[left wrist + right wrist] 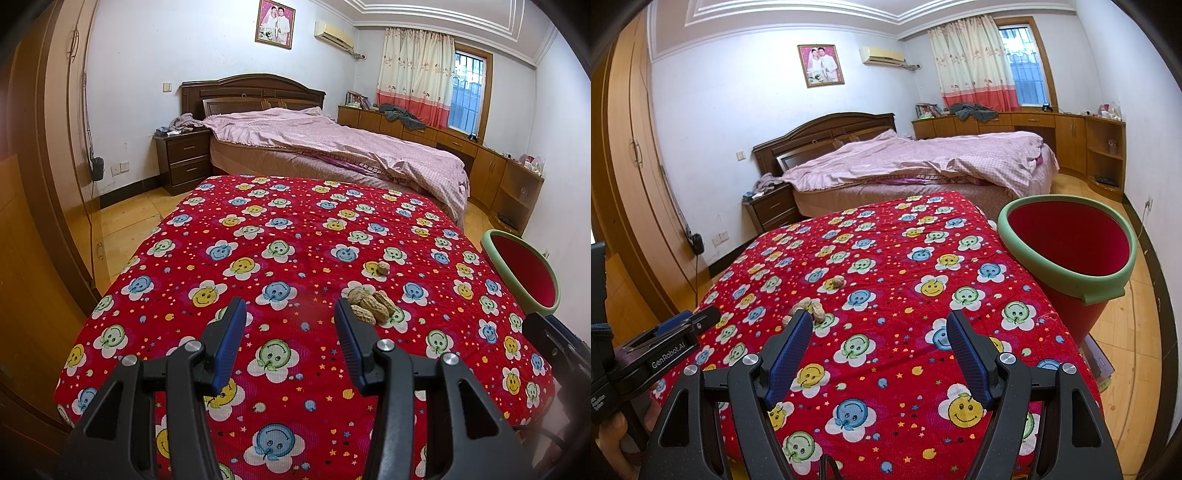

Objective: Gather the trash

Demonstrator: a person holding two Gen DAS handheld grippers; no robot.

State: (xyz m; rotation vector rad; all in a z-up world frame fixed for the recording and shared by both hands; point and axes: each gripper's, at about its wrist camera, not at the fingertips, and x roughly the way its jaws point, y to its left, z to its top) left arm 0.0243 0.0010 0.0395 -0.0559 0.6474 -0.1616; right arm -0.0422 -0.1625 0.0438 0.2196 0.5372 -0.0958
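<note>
A small heap of peanut shells (pixel 371 303) lies on the red smiley-flower cloth (pixel 280 236), with one single shell (pixel 382 268) a little farther back. My left gripper (pixel 290 314) is open and empty above the cloth, its right finger just left of the heap. In the right wrist view the heap (pixel 812 309) sits just beyond my left fingertip and the single shell (pixel 837 282) lies farther off. My right gripper (pixel 879 325) is open and empty. A red bin with a green rim (pixel 1067 247) stands at the table's right edge; it also shows in the left wrist view (pixel 524 273).
A bed with a pink quilt (pixel 332 144) stands behind the table. A dark nightstand (pixel 184 158) is at its left, a wooden wardrobe (pixel 44 184) along the left wall, and low wooden cabinets (pixel 1071 136) under the window. The left gripper's body (pixel 665 350) shows at the right view's left edge.
</note>
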